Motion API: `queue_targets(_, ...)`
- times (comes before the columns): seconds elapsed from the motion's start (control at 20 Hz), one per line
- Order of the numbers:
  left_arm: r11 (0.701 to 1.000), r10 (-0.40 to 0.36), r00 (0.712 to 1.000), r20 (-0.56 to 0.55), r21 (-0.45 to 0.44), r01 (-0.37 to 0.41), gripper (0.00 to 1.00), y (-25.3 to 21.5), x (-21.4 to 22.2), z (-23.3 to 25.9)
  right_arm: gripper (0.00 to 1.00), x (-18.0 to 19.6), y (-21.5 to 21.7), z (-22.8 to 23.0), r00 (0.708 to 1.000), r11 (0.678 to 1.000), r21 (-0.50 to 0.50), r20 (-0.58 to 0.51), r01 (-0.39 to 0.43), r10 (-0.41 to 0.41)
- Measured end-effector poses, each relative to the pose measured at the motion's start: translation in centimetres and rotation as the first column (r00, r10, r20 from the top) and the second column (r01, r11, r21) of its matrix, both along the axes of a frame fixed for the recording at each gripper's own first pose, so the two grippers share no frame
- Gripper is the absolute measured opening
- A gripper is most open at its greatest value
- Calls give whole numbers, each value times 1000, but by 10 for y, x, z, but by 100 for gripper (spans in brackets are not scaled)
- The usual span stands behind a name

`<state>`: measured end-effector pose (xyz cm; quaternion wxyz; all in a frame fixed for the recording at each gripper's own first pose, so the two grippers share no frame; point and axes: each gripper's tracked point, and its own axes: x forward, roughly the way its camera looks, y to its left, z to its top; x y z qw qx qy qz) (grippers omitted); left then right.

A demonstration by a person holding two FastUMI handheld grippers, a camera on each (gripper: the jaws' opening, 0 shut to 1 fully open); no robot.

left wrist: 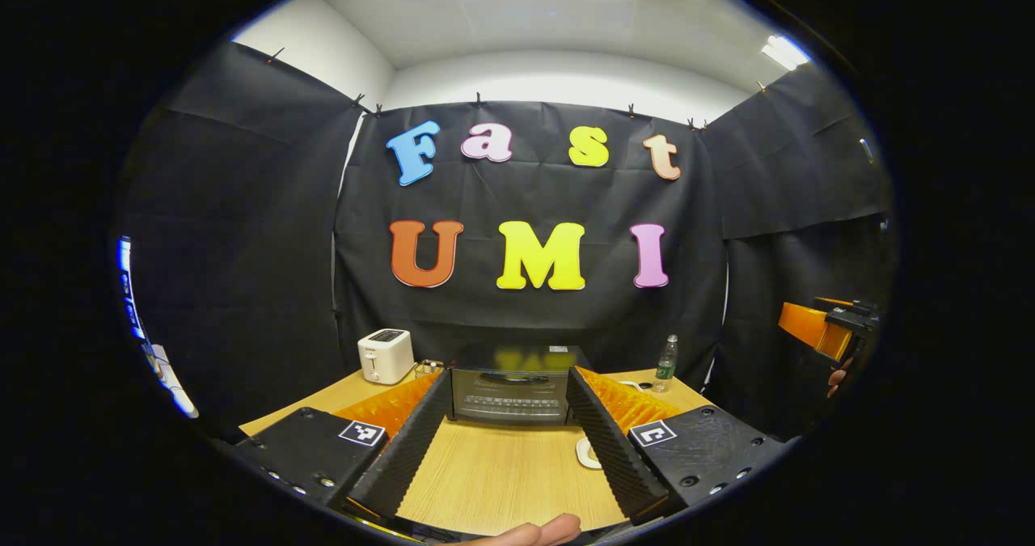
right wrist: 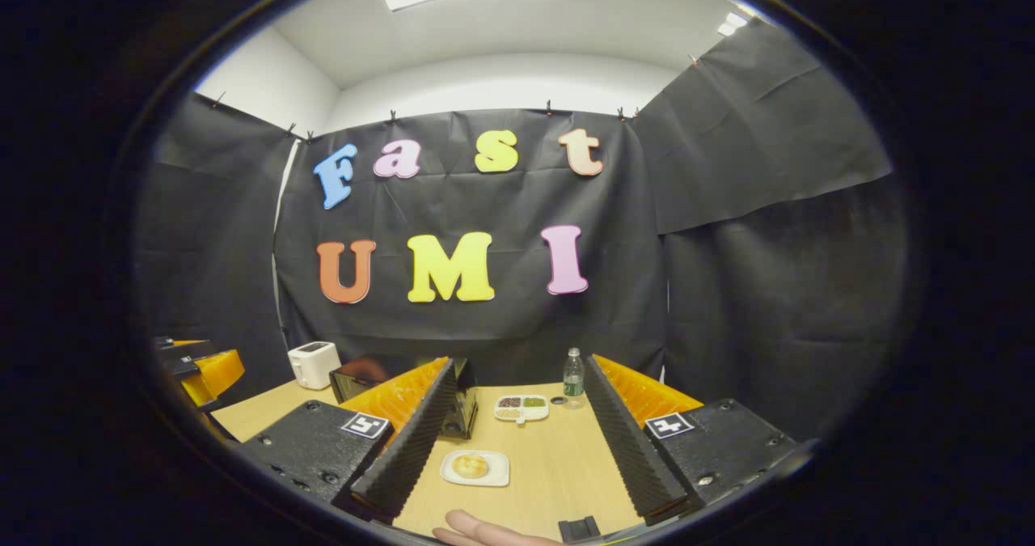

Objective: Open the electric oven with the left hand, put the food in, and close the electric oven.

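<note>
The left gripper [left wrist: 508, 437] hangs above the wooden table [left wrist: 501, 473] with its two fingers spread wide and nothing between them, aimed straight at the oven [left wrist: 513, 388], which stands at the far side of the table with its glass door closed. A white toaster [left wrist: 386, 355] sits to the left of the oven, near the back wall, and a clear water bottle [left wrist: 665, 363] stands to the right of it. Part of a white plate [left wrist: 588, 452] peeks out just beside the inner edge of the right-hand finger. A fingertip [left wrist: 550, 530] of the person shows at the bottom edge of the left gripper view, and the other gripper shows at the far right of that view, off the table edge. The right gripper [right wrist: 517, 449] is also spread open and grips nothing. Between its fingers in the right gripper view lies the white plate [right wrist: 475, 467] with a round golden piece of food [right wrist: 470, 465] on it, on the table nearer the left-hand finger. Farther back sit a small divided dish [right wrist: 521, 407] holding dark, green and pale fillings, and the water bottle [right wrist: 572, 378] just to its right. The oven [right wrist: 404, 388] stands to the left, partly hidden behind the left-hand finger, with the toaster [right wrist: 314, 364] beyond it.
</note>
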<state>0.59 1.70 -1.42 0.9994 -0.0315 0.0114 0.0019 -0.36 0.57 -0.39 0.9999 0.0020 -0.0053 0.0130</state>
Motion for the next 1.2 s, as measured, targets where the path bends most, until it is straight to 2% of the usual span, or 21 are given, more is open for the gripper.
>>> queue_targets(0.25, 1000, -24, 1000, 14, 18, 24, 93, 3, 11, -4, 100, 3, 3, -9, 1000, 1000, -18, 4, -3, 3)
queue_targets(0.5, 998, -63, 998, 23, 4, 62, 93, -2, 51, -10, 100, 17, 1, -27, 1000, 1000, 2, -27, 1, 0)
queue_targets(0.75, 993, -121, 993, 2, 12, 121, 93, -14, 112, -27, 100, 36, -3, -48, 998, 1000, -6, -57, -6, 5)
queue_targets(0.85, 992, -127, 992, -21, -17, 126, 93, -18, 143, -39, 100, 45, -3, -55, 998, 1000, -13, -68, -11, 10)
queue_targets(1.05, 987, -152, 984, -93, -58, 147, 93, -26, 208, -68, 100, 61, -5, -68, 996, 1000, -18, -84, -16, 15)
queue_targets(1.2, 990, -142, 973, -181, -33, 138, 93, -25, 252, -101, 100, 71, -13, -78, 996, 1000, -21, -92, -7, 5)
